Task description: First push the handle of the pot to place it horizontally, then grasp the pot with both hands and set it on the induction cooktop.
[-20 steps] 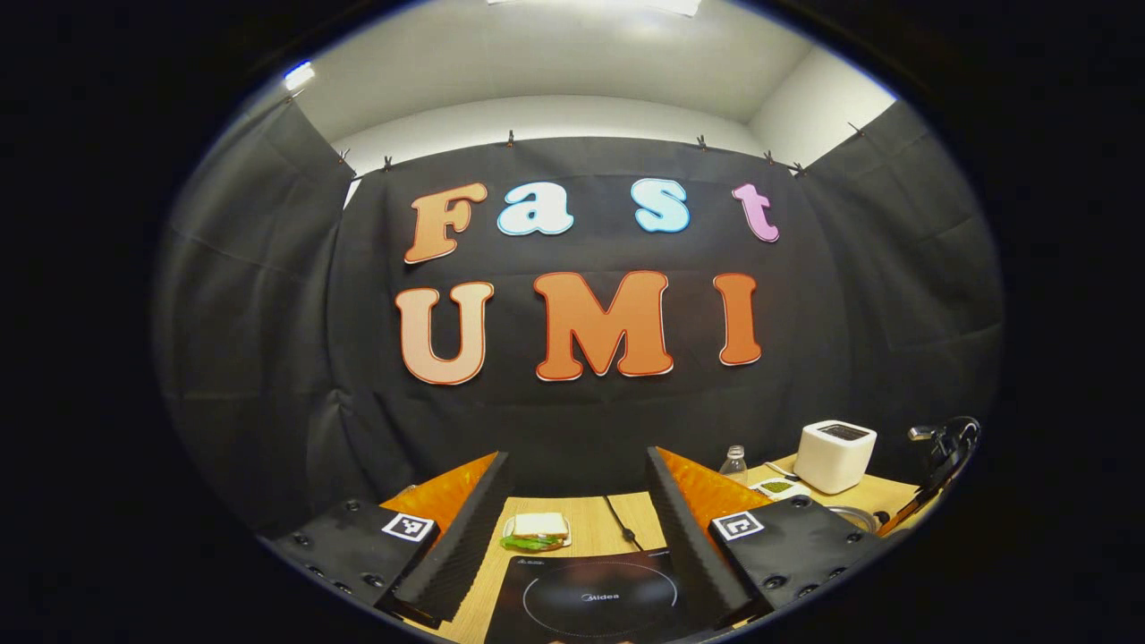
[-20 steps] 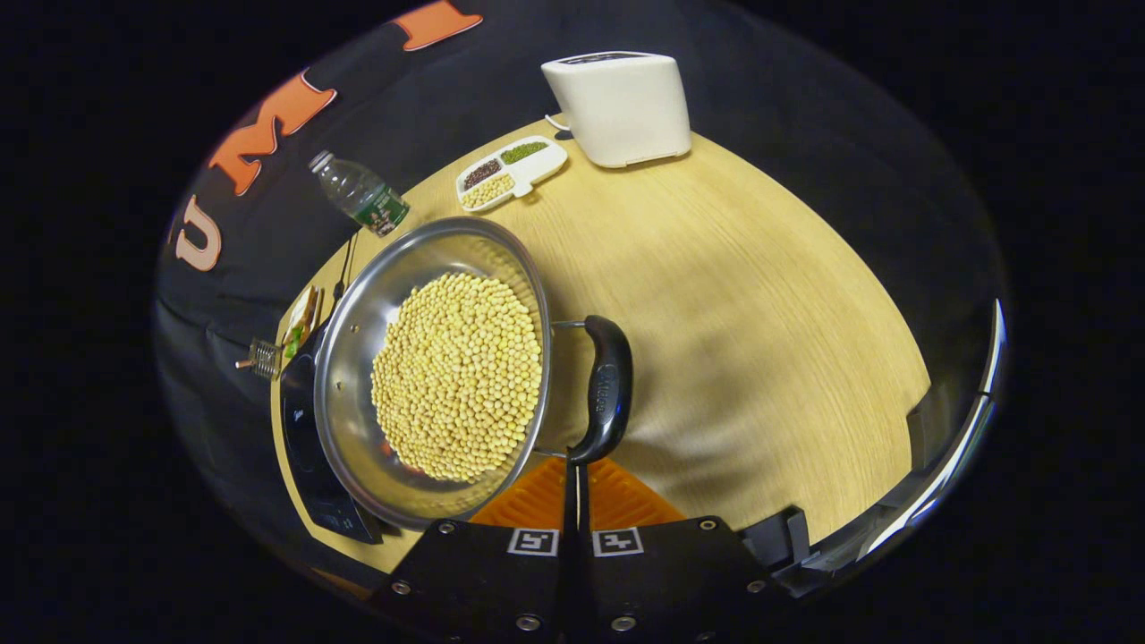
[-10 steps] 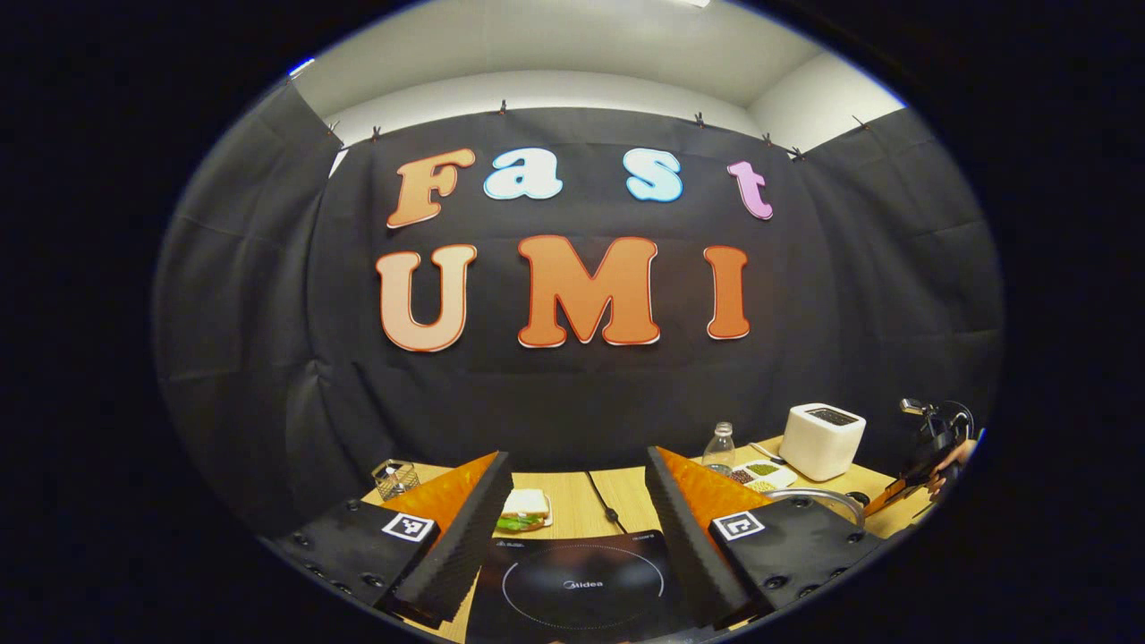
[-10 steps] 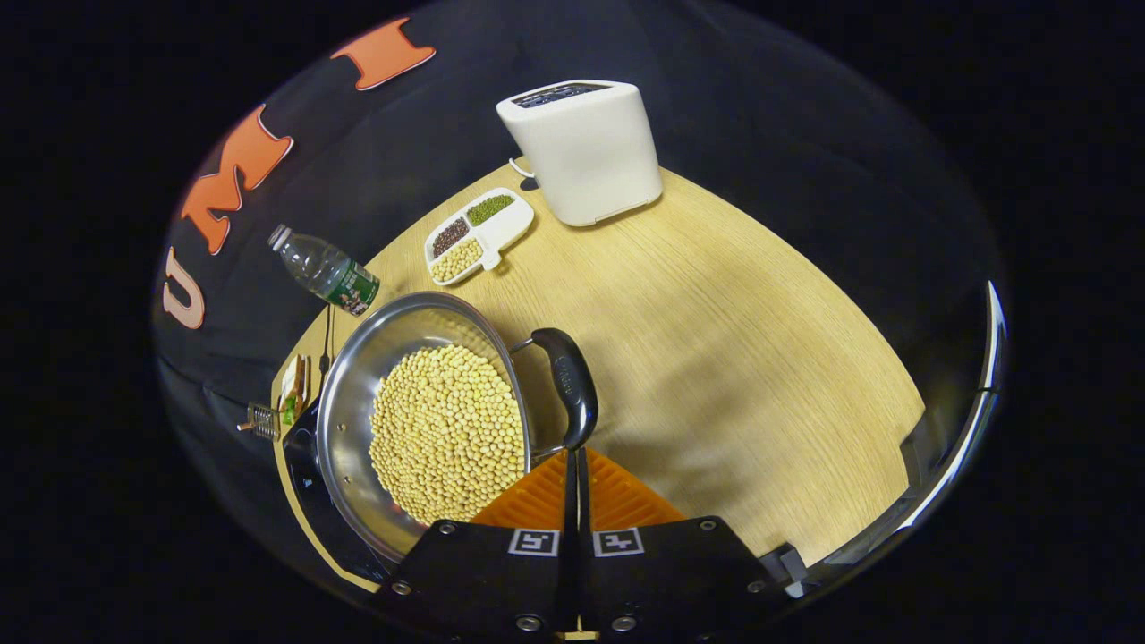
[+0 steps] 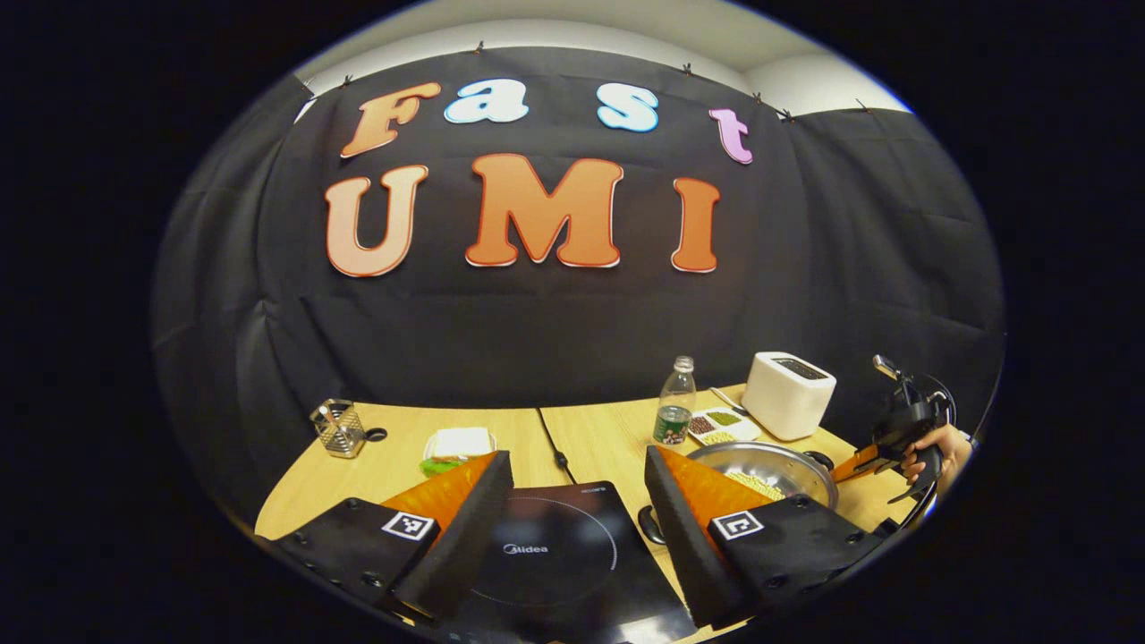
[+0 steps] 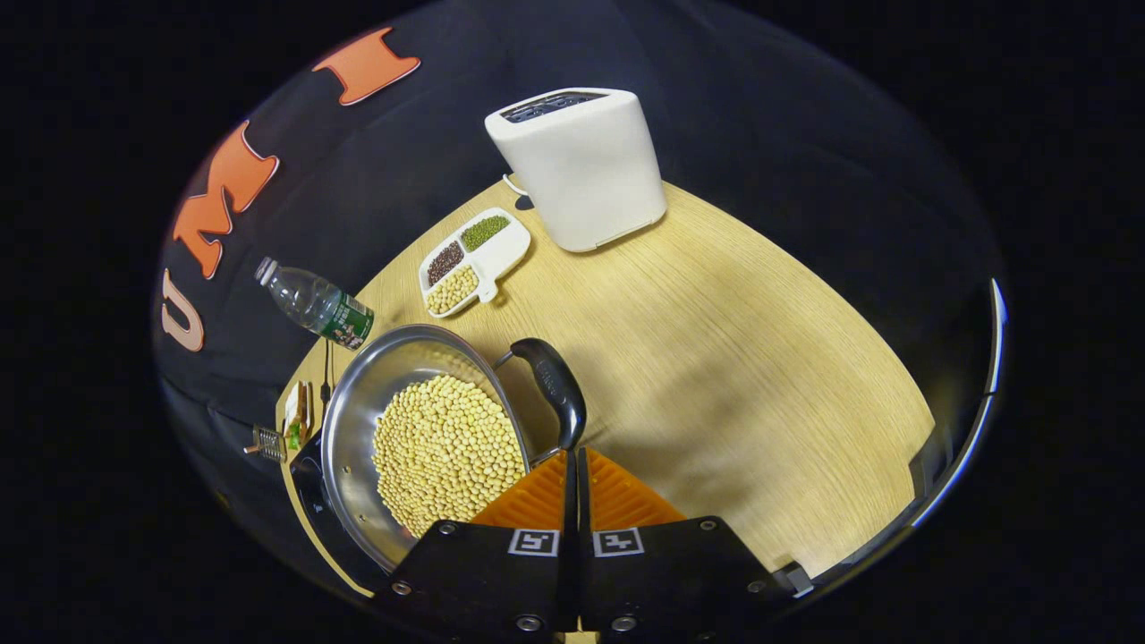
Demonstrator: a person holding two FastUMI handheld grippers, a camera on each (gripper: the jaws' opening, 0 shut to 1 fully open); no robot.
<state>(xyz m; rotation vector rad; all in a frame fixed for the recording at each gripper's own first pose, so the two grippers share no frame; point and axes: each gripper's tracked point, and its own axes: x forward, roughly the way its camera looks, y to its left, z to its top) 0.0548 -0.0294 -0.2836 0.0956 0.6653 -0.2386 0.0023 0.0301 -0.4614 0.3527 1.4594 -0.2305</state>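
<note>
Beside the pot (image 6: 420,438), our closed right gripper (image 6: 573,458) had swung the handle (image 6: 555,391) round. Our left gripper (image 5: 572,465), fingers apart, had dropped toward the cooktop (image 5: 555,559).

Steel pot (image 6: 358,420) of yellow beans, black handle (image 6: 556,391); beside black induction cooktop (image 5: 555,563).

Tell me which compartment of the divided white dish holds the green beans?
In the divided dish, the green beans fill the compartment nearest the toaster; the others hold dark and pale yellow beans.
</note>
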